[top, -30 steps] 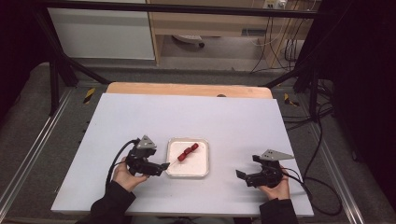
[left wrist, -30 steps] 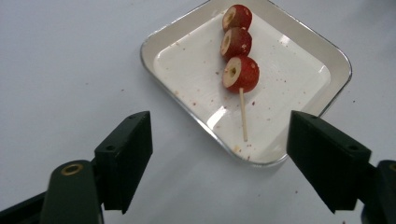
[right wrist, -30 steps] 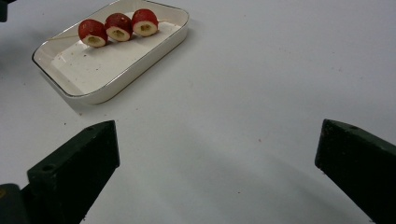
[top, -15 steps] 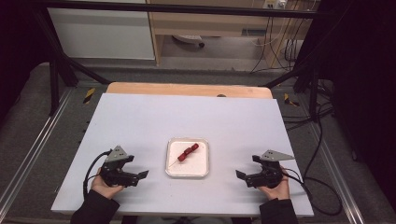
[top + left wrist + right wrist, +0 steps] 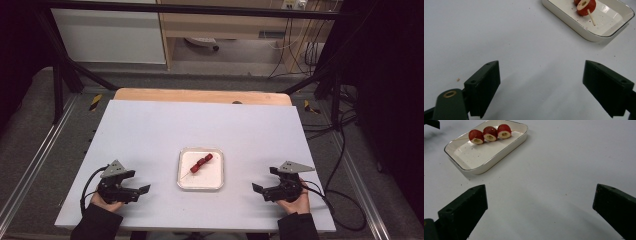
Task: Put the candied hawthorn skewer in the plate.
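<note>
Centrally on the white table (image 5: 150, 130), a shallow white tray (image 5: 214, 180) is seen from the high view, and a skewer (image 5: 201, 163) of red fruit pieces is laid inside it, toward its far half. 3 red pieces with pale hollow centres are counted in the right gripper view (image 5: 490, 134), threaded in a row on a thin wooden stick, which lies along the far wall of the tray (image 5: 496, 153). In the left gripper view, 1 cut piece (image 5: 586, 6) is seen at the top edge with the bare stick end pointing out of it across the tray floor (image 5: 609, 22), which is speckled with small crumbs.

The left gripper (image 5: 136, 191) is held low at the near left part of the table, well apart from the tray, with its jaws spread wide and nothing between them; bare table surface is seen between the 2 black jaws in its own view. The right gripper (image 5: 264, 189) is held at the near right, likewise well apart from the tray, its jaws also spread wide and empty. Each gripper is gripped by a hand in a dark sleeve, and both are pointed inward toward the tray.
</note>
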Action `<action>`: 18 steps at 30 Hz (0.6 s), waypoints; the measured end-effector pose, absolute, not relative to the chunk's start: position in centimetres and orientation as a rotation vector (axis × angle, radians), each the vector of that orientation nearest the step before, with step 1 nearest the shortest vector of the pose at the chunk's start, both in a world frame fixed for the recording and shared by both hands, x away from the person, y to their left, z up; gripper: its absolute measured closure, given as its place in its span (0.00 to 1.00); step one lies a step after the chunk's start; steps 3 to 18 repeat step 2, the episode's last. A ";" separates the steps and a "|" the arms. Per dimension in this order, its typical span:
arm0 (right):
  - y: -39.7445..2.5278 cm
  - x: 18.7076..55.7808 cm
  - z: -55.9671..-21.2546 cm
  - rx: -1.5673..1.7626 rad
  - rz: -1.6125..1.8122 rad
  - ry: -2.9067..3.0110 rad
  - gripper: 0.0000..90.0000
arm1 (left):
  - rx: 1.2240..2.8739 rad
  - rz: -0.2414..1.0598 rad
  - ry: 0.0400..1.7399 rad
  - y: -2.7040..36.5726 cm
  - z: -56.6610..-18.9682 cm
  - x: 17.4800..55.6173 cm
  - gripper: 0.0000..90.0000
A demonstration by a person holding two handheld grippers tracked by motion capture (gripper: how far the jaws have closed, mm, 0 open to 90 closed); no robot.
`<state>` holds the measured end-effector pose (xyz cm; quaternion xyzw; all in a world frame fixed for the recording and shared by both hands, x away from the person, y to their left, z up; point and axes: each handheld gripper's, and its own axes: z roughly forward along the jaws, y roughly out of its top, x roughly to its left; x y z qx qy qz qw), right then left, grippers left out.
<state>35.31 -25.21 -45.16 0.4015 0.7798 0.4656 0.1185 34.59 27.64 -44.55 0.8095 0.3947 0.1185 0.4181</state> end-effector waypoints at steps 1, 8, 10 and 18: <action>-25.2 35.3 -45.2 1.176 1.361 2.282 0.00 | 2.033 0.299 0.990 27.6 -44.5 34.6 0.16; -25.2 35.3 -45.2 1.175 1.361 2.284 0.00 | 2.037 0.298 0.989 27.6 -44.5 34.6 0.16; -25.2 35.3 -45.2 1.175 1.361 2.284 0.00 | 2.037 0.298 0.989 27.6 -44.5 34.6 0.16; -25.2 35.3 -45.2 1.175 1.361 2.284 0.00 | 2.037 0.298 0.989 27.6 -44.5 34.6 0.16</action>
